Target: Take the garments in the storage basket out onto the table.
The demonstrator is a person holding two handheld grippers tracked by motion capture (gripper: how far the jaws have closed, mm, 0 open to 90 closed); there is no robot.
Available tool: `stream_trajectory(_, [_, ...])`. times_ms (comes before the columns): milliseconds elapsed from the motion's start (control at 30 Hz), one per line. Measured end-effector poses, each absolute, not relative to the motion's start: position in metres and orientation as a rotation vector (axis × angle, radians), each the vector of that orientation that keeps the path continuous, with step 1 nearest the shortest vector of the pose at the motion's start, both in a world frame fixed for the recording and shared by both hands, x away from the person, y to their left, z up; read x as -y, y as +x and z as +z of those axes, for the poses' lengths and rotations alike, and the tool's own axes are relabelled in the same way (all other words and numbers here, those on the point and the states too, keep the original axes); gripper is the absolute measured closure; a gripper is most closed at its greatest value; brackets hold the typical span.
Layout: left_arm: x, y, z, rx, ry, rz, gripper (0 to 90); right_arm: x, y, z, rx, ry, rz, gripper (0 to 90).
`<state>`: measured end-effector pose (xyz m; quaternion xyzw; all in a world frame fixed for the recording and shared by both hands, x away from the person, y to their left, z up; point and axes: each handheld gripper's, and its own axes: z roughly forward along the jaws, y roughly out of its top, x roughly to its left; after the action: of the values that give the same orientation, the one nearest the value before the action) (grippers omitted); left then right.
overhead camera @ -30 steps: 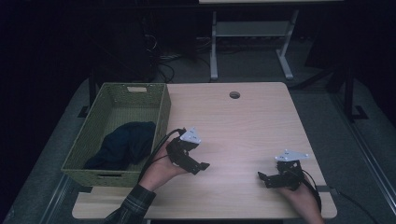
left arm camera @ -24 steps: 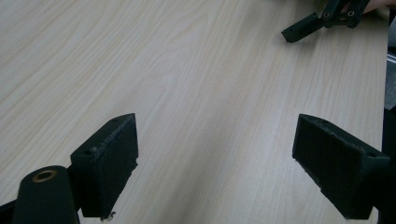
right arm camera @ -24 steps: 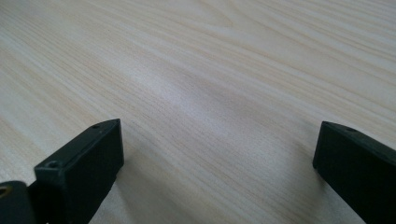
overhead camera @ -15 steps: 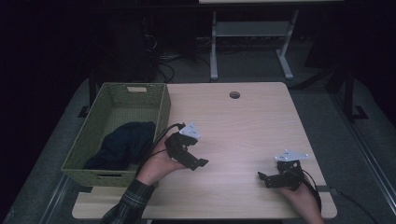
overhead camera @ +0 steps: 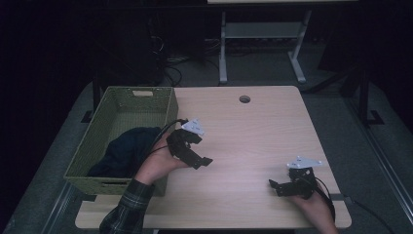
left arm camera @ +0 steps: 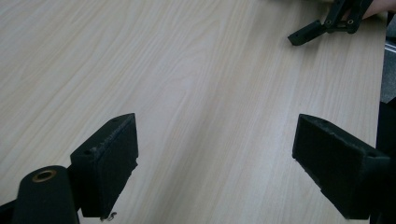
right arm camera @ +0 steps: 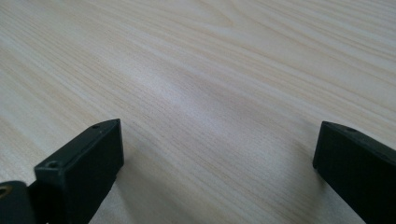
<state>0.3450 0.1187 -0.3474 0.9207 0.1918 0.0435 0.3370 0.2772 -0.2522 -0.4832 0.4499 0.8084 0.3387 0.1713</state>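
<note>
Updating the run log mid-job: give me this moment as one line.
left gripper: open, holds nothing, beside basket | right gripper: open, holds nothing, low over table | dark cloth: in basket

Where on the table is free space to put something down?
The table is bare between the left claw and right claw, and back toward the cable hole. The left edge is crowded: the green basket holding dark cloth.

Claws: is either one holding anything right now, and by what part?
Nothing is held. The left claw and the right claw both stand open over bare table. The dark cloth lies in the basket, untouched.
</note>
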Motion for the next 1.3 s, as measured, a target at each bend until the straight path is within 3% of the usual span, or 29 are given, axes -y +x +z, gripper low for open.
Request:
stream_trajectory(700, [-0.16,0.352,-0.325,-0.568,2.45,0.179,14.2,0.252,0.277,-0.483,-2.295,1.273,0.963,1.4])
stream_trajectory(1300, [-0.201,0.354,-0.313,-0.685,2.393,0.251,14.3,0.252,0.277,-0.483,-2.295,1.274,0.962,1.4])
